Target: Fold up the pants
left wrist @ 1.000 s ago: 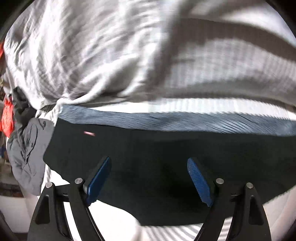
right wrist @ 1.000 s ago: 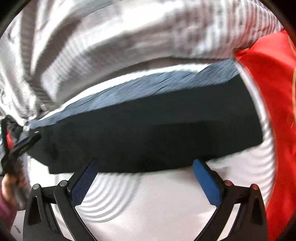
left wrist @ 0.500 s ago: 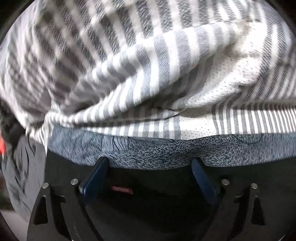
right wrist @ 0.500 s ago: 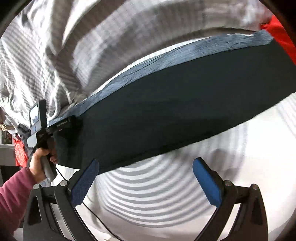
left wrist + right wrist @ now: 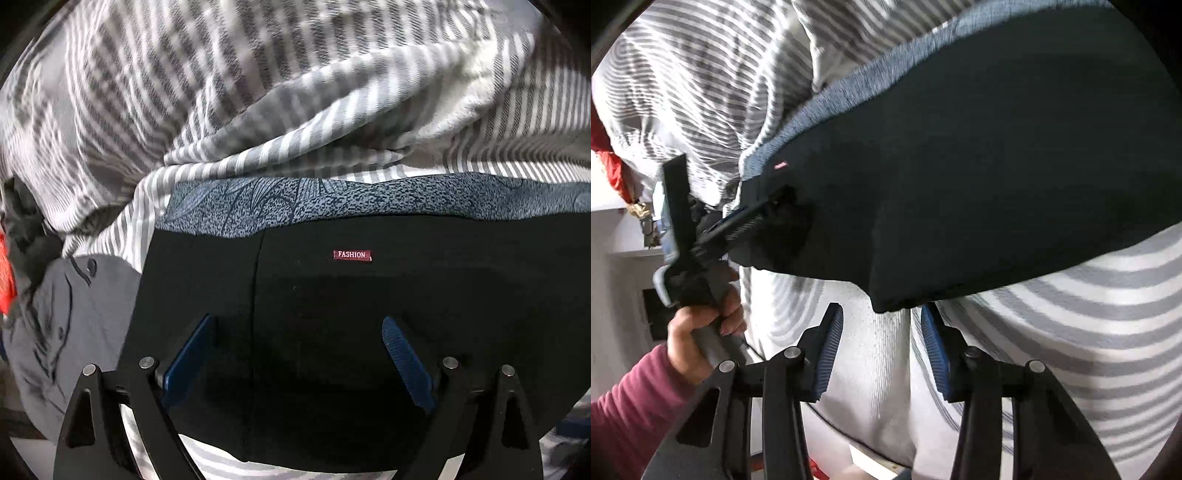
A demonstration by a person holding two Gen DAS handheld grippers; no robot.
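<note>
- Left wrist view: left gripper (image 5: 295, 354) spread wide, fingers over the black pants (image 5: 369, 314); pants lie on the striped bedsheet (image 5: 258, 92), "FASHION" label (image 5: 352, 255) facing up, patterned blue waistband (image 5: 369, 195) at the far edge.
- Right wrist view: right gripper (image 5: 881, 347) partly spread, empty, just below the pants' near edge; person's left hand (image 5: 701, 332) holds the left gripper against the pants' left end.

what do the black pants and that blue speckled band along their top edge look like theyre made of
Black pants: smooth, matte fabric, seemingly a fine knit or woven; no sheen and one thin seam visible. Blue speckled band: a heathered knit by its look, printed with dark curved lines. Exact fibre can't be told.
</note>
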